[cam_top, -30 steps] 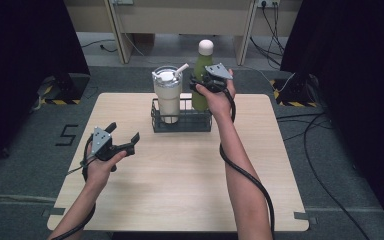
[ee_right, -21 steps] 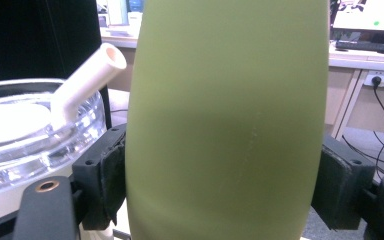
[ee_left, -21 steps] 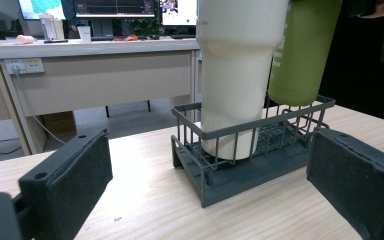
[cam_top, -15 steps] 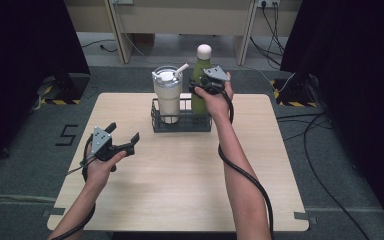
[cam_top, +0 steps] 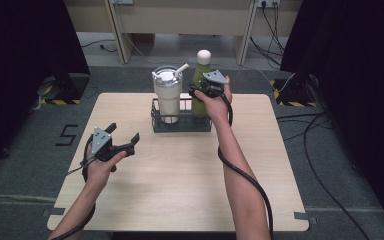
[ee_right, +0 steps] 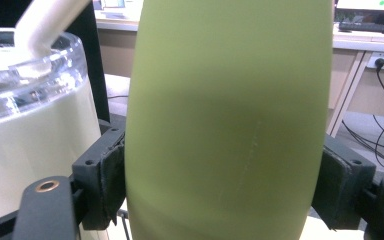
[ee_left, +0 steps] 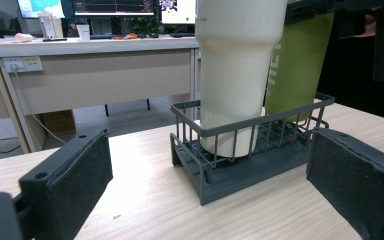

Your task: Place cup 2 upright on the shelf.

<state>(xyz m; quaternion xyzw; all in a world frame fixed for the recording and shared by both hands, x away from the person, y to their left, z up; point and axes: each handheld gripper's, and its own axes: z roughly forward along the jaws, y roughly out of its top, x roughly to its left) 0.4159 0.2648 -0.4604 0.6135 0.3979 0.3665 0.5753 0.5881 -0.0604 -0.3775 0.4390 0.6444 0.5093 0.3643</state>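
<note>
Right gripper (cam_top: 201,91) clamps the green bottle (ee_right: 227,115) inside the wire basket (cam_top: 180,122), ready for lifting; left gripper (cam_top: 125,139), jaws wide, waits near the basket.

My desk (cam_top: 180,190) was a light wooden one with rounded corners, standing on a grey floor (cam_top: 25,165). Directly on it, near the far edge, stood one dark wire basket (cam_top: 180,124); the rest of its top was bare wood.
</note>
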